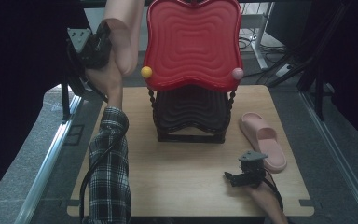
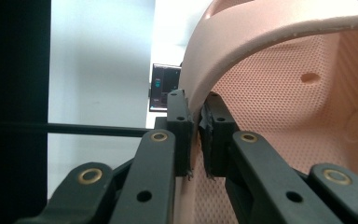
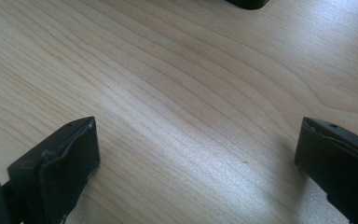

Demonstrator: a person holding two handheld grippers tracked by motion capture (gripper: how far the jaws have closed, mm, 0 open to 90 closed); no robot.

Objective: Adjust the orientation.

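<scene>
While left gripper (image 1: pixel 106 41) clamps it, slipper (image 1: pixel 123 35) hangs vertical, toe up.

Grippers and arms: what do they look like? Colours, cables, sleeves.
Both tools are black two-jaw units with a grey three-cornered plate on top. The left tool has brass-coloured rivets on its black links and trails a black cable along a black-and-white plaid sleeve. The right tool also trails a black cable.
</scene>
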